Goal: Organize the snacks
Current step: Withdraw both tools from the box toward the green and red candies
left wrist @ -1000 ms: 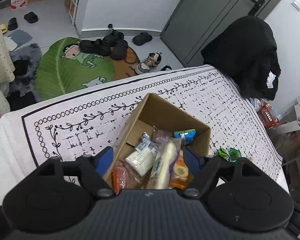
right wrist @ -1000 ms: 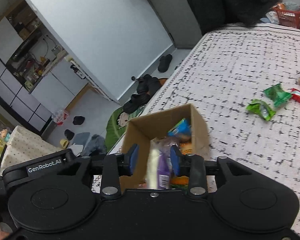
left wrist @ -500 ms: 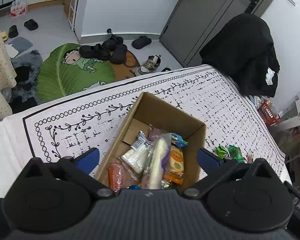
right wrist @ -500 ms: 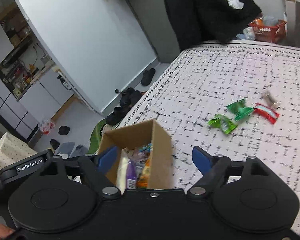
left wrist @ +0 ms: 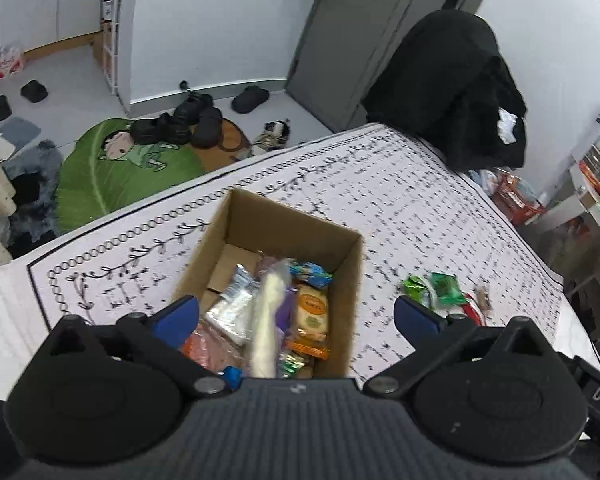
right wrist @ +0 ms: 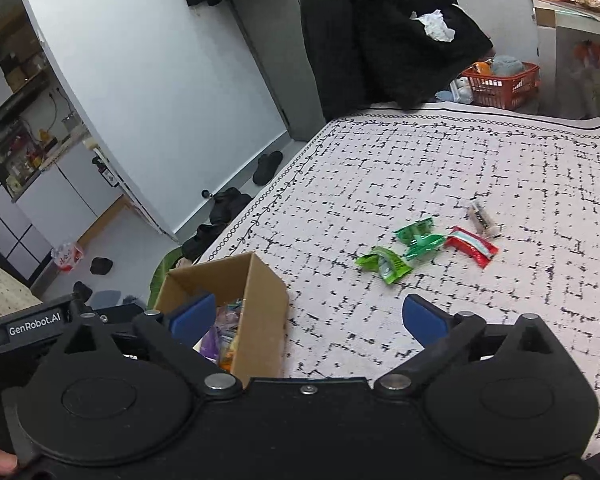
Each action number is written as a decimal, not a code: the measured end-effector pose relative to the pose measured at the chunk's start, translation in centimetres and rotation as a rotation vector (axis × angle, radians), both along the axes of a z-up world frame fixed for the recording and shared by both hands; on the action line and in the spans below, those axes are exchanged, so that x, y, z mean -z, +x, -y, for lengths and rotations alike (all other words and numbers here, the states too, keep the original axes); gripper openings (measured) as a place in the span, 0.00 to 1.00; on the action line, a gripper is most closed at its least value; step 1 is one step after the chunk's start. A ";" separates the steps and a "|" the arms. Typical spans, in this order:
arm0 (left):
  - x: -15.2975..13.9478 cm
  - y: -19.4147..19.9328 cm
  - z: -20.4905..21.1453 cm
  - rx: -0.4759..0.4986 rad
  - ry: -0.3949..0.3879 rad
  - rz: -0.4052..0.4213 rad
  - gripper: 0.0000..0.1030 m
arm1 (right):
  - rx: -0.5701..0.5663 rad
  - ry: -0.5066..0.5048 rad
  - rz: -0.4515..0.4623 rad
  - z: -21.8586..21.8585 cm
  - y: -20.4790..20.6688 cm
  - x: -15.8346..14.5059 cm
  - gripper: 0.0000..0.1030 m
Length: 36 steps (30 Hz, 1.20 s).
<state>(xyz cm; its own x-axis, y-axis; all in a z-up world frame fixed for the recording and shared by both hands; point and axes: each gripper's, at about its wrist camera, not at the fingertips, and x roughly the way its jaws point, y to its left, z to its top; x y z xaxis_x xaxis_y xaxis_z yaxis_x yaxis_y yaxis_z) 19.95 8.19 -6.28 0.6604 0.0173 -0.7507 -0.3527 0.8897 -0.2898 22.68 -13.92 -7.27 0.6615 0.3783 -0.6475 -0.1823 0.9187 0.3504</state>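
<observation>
A brown cardboard box (left wrist: 348,276) stands on the patterned cloth, holding several snack packets, among them a long white one (left wrist: 266,320) and an orange one (left wrist: 312,312). My left gripper (left wrist: 296,314) is open and empty above the box. The box also shows in the right wrist view (right wrist: 260,312). My right gripper (right wrist: 308,318) is open and empty, beside the box's right wall. Two green packets (right wrist: 384,264) (right wrist: 418,238), a red packet (right wrist: 470,246) and a small brown stick packet (right wrist: 482,218) lie loose on the cloth to the right. The green packets (left wrist: 432,288) also show in the left wrist view.
A black coat (right wrist: 384,36) hangs over a chair at the table's far end. An orange basket (right wrist: 500,80) stands beyond it. Shoes (left wrist: 188,120) and a green leaf mat (left wrist: 120,172) lie on the floor past the table's far edge.
Both grippers have opened wide and pulled back from the box. The long white packet that the right gripper held now lies in the box. The right view has swung toward the loose packets.
</observation>
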 end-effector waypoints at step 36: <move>1.8 3.7 11.2 0.175 0.010 0.009 1.00 | 0.130 0.075 -0.076 12.1 1.9 5.1 1.00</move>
<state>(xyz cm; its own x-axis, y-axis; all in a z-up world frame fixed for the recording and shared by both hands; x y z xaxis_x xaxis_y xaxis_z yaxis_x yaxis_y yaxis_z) 23.60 -3.02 -8.07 0.6607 -0.0910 -0.7451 -0.1899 0.9401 -0.2832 24.59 -26.00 -12.40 0.6581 0.3420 -0.6708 -0.0342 0.9036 0.4271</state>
